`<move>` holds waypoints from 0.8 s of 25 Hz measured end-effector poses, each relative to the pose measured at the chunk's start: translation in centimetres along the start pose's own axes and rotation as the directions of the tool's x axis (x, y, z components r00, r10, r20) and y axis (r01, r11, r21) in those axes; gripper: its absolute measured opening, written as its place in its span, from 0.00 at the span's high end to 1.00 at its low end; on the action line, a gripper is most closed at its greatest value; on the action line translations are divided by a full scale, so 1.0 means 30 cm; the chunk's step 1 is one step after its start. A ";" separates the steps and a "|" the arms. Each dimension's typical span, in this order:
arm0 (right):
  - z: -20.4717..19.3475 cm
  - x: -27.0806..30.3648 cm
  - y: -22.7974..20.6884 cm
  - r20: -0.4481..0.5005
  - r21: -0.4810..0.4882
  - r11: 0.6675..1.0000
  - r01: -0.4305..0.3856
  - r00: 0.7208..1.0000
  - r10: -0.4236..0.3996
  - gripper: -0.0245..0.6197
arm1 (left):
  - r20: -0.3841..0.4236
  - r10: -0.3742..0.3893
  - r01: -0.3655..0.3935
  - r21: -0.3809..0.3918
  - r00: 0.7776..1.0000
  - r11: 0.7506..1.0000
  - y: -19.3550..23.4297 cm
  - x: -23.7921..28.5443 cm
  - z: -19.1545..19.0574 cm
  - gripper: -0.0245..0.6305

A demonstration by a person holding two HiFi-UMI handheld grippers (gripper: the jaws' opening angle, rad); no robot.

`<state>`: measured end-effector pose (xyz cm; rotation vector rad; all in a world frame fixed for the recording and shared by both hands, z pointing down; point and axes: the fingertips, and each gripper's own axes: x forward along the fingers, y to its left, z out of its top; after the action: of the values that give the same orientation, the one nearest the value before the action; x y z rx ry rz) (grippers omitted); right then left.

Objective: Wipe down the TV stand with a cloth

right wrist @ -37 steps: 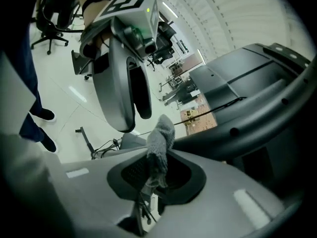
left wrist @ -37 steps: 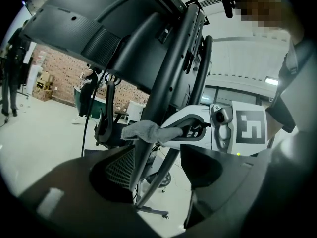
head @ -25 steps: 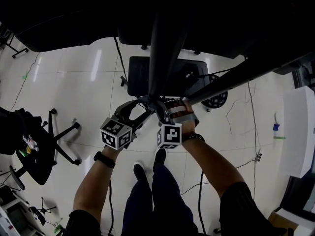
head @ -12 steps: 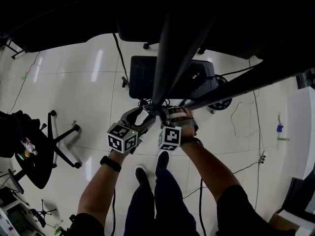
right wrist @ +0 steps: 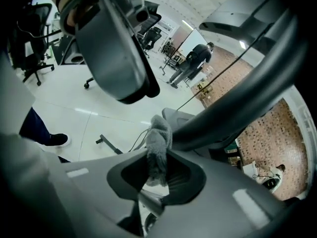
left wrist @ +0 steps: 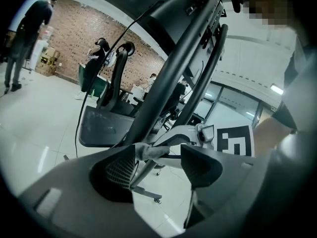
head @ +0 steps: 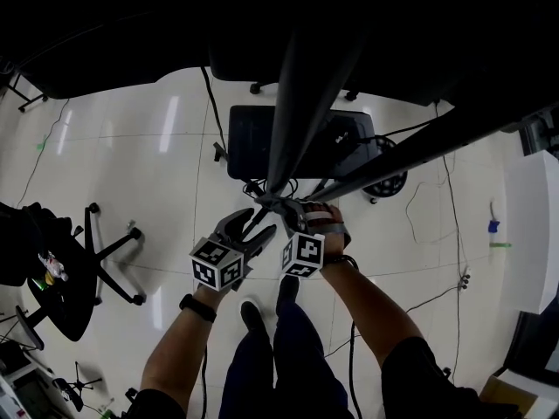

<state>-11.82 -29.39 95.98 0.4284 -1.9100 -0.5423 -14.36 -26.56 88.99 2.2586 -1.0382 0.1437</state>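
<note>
Right tongs (right wrist: 158, 175) were clamped on the grey cloth (right wrist: 159, 143), which stuck up lengthwise out of them, its top pressed against the stand (head: 301, 85) where the dark bars meet. Left tongs (left wrist: 159, 165) were spread open with a slanting bar running between them, right by the cloth.

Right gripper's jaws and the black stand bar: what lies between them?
A grey cloth, pinched by the right gripper, lies against the stand bar; the right gripper view shows it.
</note>
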 end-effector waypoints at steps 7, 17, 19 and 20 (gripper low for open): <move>0.117 -0.321 -0.123 0.093 0.036 0.991 0.126 0.987 -0.129 0.87 | 0.053 -0.069 0.067 0.046 0.996 0.997 -0.229 -0.138 0.104 0.48; 0.285 -0.964 -0.464 0.191 0.037 0.941 0.338 0.921 -0.338 0.86 | 0.153 -0.209 0.159 0.288 0.966 0.944 -0.656 -0.341 0.559 0.48; 0.310 -1.085 -0.547 0.201 0.024 0.924 0.381 0.904 -0.377 0.86 | 0.176 -0.238 0.175 0.309 0.955 0.935 -0.740 -0.369 0.654 0.48; 0.324 -1.143 -0.589 0.203 0.024 0.917 0.399 0.896 -0.395 0.86 | 0.184 -0.252 0.185 0.319 0.950 0.930 -0.779 -0.382 0.694 0.48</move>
<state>-6.94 -24.40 56.80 0.7875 -2.0190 -0.9012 -8.78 -20.25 56.75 2.7002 -0.9131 -0.0544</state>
